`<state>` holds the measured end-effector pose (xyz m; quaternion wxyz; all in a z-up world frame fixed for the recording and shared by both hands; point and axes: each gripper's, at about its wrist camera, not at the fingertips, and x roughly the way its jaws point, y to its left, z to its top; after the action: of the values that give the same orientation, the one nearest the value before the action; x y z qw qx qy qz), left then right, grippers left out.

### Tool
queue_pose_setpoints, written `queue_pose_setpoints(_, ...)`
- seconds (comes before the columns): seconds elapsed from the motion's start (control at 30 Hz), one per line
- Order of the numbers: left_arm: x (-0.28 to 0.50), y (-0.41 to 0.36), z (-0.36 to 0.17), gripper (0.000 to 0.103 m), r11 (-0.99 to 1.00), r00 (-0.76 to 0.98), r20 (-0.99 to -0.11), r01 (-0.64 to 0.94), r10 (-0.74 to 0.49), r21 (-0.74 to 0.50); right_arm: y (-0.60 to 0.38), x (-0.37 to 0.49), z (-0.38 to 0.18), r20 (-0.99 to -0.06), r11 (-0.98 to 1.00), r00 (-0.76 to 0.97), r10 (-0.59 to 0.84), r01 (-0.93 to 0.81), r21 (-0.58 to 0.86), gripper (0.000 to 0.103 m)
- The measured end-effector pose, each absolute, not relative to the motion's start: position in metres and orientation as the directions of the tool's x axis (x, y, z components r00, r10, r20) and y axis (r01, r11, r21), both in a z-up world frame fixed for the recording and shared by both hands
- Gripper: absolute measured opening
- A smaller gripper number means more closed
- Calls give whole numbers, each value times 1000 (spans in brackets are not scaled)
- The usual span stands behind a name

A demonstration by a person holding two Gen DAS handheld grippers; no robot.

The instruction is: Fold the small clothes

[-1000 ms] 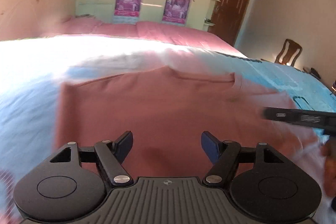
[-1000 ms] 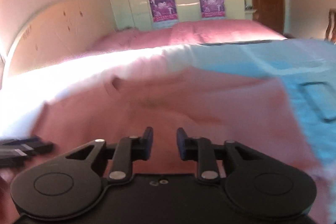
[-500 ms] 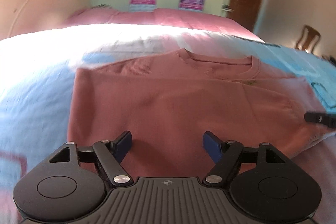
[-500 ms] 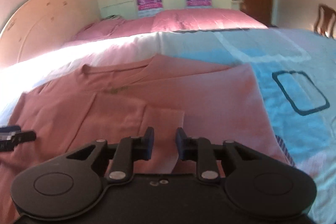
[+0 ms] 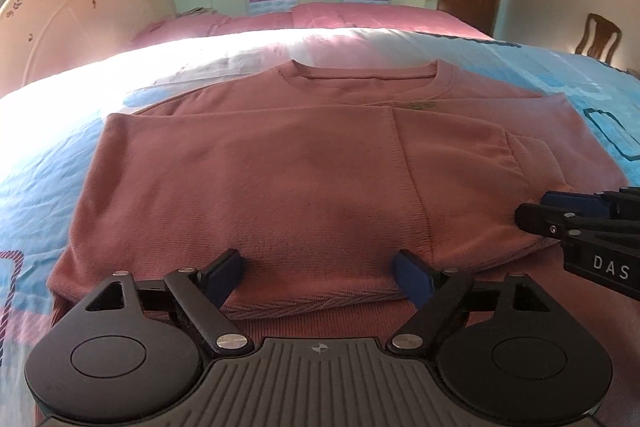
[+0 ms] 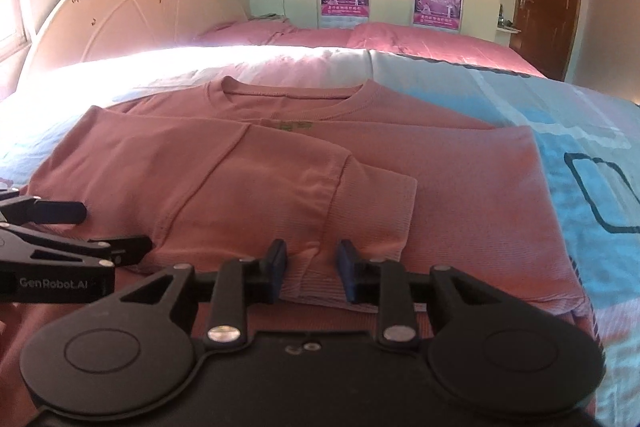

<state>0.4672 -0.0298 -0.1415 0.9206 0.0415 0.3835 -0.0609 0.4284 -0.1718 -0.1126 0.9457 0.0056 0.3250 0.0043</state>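
Left tool [image 5: 318, 275], its jaws just widened, straddles the pink sweater's [image 5: 260, 167] folded edge unclamped, while the right tool [image 6: 311, 269], parting narrowly, brackets the cuff [image 6: 372, 211].

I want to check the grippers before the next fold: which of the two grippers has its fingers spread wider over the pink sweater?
The left gripper: its fingers stand far apart at the sweater's near folded edge. The right gripper shows only a narrow gap.

sweater [image 5: 248, 179] on bed [image 5: 60, 131] | pillows [image 5: 360, 17] behind | chair [image 5: 598, 37] apparently far right
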Motion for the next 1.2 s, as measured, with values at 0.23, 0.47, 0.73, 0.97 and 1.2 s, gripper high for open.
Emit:
queue_pose_setpoints(0.23, 467, -36, -141, 84, 992, 696, -717, 111, -37, 57, -174, 425, -105, -620, 999, 784, 33, -17, 32, 27)
queue_pose_setpoints(0.47, 471, -35, -143, 90, 992, 690, -724, 105, -24, 68, -182, 423, -111, -617, 997, 785, 57, -11, 77, 28)
queue_pose_setpoints(0.73, 407, 16, -126, 92, 994, 700, -714, 90, -21, 59, -227, 365, -80, -592, 984, 798, 114, -10, 175, 42)
queue_pose_setpoints(0.97, 299, 107, -133, 86, 1000, 655, -755, -21, 29, 20, -319, 252, -101, -702, 911, 697, 148, 179, 370, 28)
queue_pose_setpoints(1.2, 232, 151, -144, 74, 944, 642, -727, -16, -242, -328, -343, 164, -122, -663, 764, 708, 244, 281, 581, 52)
